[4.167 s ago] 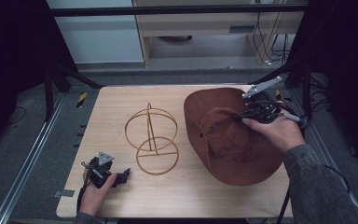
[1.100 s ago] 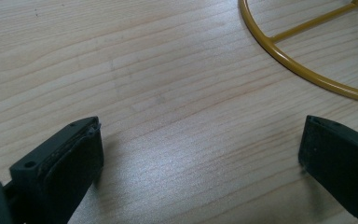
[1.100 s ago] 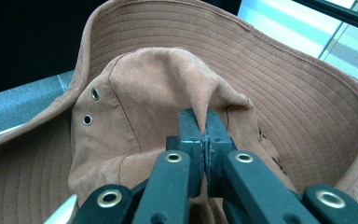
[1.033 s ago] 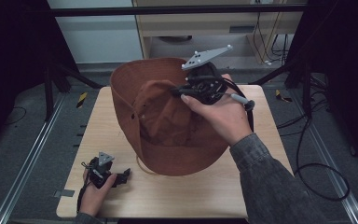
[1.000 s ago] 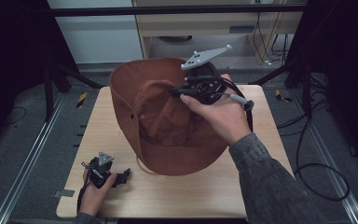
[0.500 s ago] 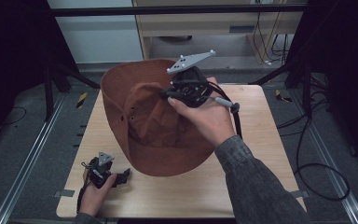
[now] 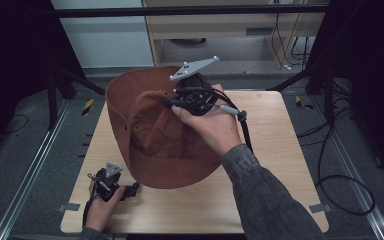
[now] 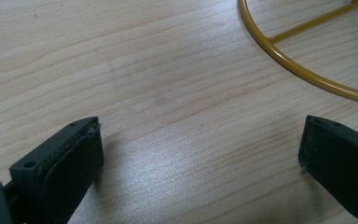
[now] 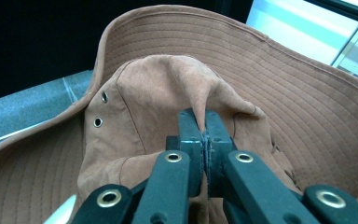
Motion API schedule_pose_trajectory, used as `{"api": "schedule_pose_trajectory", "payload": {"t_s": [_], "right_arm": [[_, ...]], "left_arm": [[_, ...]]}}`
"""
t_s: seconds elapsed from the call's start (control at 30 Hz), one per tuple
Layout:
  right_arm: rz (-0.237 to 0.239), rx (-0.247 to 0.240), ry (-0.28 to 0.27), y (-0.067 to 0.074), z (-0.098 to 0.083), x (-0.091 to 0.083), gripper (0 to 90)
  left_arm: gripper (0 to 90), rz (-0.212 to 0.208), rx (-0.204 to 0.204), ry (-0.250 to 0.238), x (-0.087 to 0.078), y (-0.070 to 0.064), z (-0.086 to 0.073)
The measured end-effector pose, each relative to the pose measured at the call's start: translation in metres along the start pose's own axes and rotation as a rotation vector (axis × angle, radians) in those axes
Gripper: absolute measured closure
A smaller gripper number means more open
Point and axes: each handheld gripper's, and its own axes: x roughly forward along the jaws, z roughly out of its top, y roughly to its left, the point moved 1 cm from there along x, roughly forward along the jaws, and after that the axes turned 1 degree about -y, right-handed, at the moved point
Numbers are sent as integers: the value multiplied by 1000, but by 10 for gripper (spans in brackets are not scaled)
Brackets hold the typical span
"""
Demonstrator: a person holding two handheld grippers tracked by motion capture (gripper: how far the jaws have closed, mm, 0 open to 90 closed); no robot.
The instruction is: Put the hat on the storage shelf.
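The person's right arm, in a grey-green sleeve, reaches in from the lower right across the pale wooden table (image 7: 280, 150), hand raised above its middle and wrapped round the right gripper (image 7: 172, 102), whose grey three-cornered plate points up and away. Its jaws are clamped tight on a fold of the crown of a wide-brimmed brown suede hat (image 7: 150, 135); the right gripper view shows the pinched cloth between the pads and two metal eyelets on the crown's side. The hat hangs tilted over the table's left-centre, brim low towards the near edge. The left hand rests at the table's near left corner, the left gripper (image 7: 130, 189) lying with jaws spread wide on nothing. Just ahead of it lies the curved base of a gold wire stand (image 8: 298, 70).
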Motion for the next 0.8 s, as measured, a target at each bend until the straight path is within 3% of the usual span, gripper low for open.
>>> {"api": "schedule_pose_trajectory", "payload": {"t_s": [0.8], "right_arm": [[11, -15, 61, -1, -7, 32, 889]], "left_arm": [[0, -3, 1, -5, 1, 0, 0]]}}
